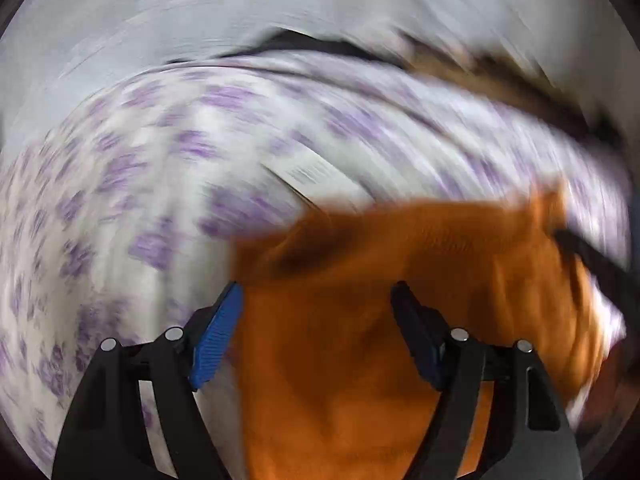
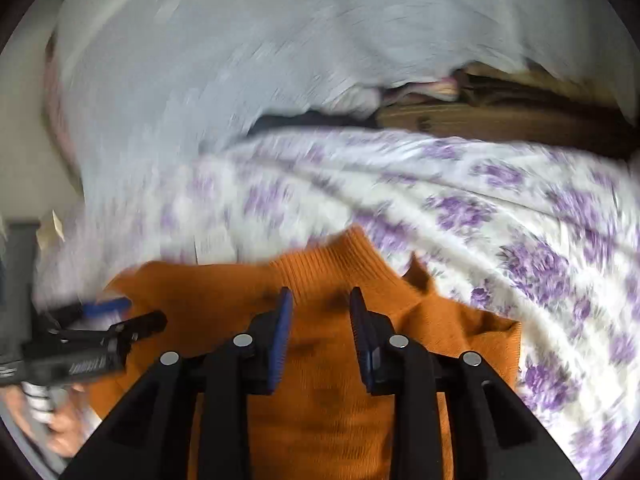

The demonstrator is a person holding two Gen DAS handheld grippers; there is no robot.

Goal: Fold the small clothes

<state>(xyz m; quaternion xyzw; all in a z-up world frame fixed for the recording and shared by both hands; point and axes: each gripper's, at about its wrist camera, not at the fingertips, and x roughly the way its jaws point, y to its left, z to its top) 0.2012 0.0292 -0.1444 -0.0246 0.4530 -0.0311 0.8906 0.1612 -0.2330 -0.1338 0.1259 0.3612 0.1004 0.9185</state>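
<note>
An orange knit garment (image 2: 224,288) lies on a white sheet with purple flowers (image 2: 500,220). Its ribbed collar (image 2: 332,264) points away from me. My right gripper (image 2: 320,300) hovers just behind the collar, its jaws a little apart and the knit lying flat below them. At the garment's left edge my left gripper (image 2: 128,312) is held by a hand (image 2: 60,428). In the blurred left wrist view the left gripper (image 1: 316,292) stands wide open over the orange garment (image 1: 340,360), with nothing pinched.
A plain pale grey-blue cloth (image 2: 240,60) covers the far side beyond the floral sheet (image 1: 140,200). A wooden board (image 2: 500,120) shows at the back right. A white label (image 1: 316,172) lies on the sheet just beyond the garment.
</note>
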